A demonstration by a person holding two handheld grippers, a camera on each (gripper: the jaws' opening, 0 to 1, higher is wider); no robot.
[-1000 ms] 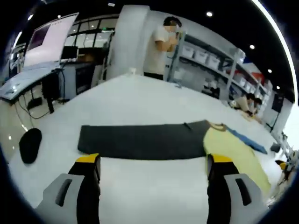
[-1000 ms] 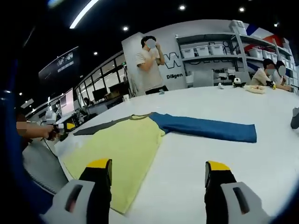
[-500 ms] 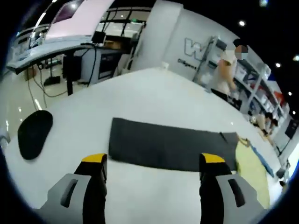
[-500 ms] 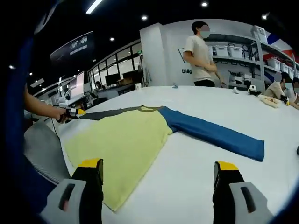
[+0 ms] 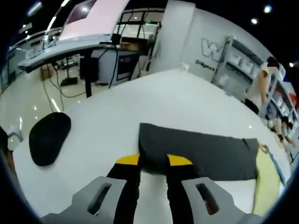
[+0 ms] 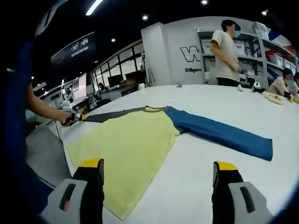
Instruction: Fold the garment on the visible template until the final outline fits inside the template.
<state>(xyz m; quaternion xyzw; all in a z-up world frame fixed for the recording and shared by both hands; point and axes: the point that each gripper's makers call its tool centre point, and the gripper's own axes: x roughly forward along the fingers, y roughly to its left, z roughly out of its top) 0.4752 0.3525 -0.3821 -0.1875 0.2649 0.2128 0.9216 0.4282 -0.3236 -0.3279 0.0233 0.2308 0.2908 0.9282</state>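
left tool (image 5: 153, 161) pinching dark grey fabric sleeve's (image 5: 198, 150) cuff, likely to fold inward | right tool (image 6: 158, 168) agape, empty, above yellow-bodied shirt (image 6: 128, 151) on white desk (image 6: 243, 112)

White table (image 5: 117, 112): black oval pad (image 5: 48, 138) near its edge. Beyond table: desk with monitor (image 5: 88, 21), storage shelves (image 6: 275, 49), standing person in pale shirt (image 6: 225, 49).

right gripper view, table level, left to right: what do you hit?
Left tongs at the dark grey sleeve's end → dark grey sleeve → yellow shirt body → blue sleeve.
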